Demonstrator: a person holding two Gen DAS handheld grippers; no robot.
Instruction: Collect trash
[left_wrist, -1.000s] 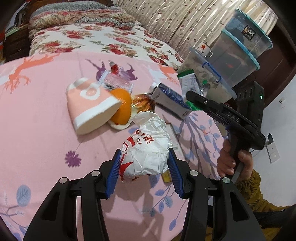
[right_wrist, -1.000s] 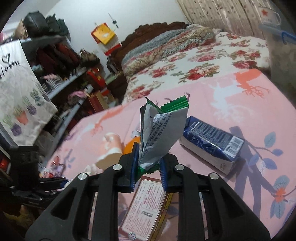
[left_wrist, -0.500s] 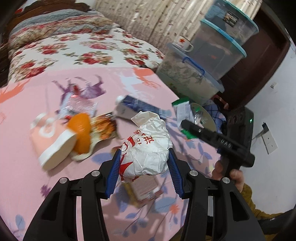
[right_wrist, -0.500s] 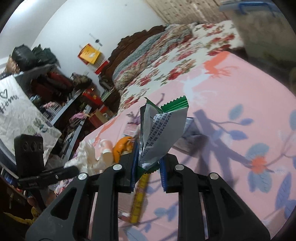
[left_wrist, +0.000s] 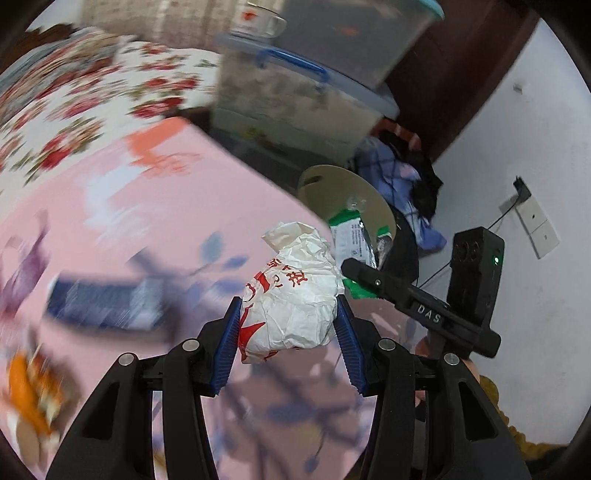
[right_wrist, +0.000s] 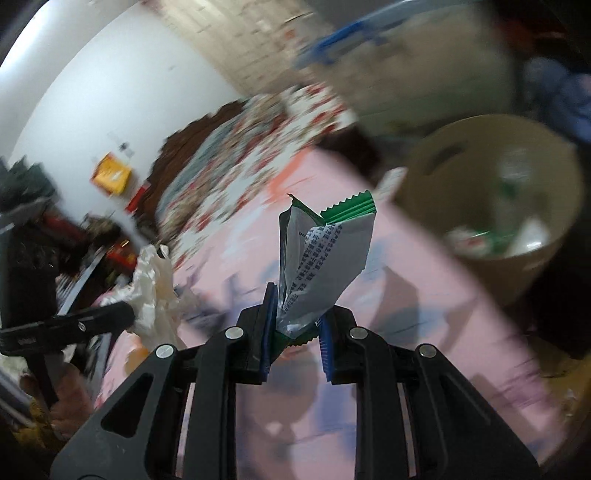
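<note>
Left wrist view: the left tongs (left_wrist: 288, 328) pinch a crumpled white wrapper (left_wrist: 291, 299) over the tabletop (left_wrist: 155, 206), the bin (left_wrist: 343, 192) ahead to the right.

Right wrist view: the right tongs (right_wrist: 295, 328) pinch a green-edged packet (right_wrist: 325, 258); the bin (right_wrist: 417, 184) lies ahead-right. The carrying step seems underway; next, each load likely needs positioning above the bin, then release.

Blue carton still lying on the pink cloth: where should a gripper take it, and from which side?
The blue carton lies flat on the pink tablecloth, long axis roughly sideways in the left wrist view. Probably best gripped from above at mid-length, fingers across the narrow width, since the long side faces look flat and parallel. Blur hides finer detail. Both grippers are full now: left gripper, right gripper.
</note>
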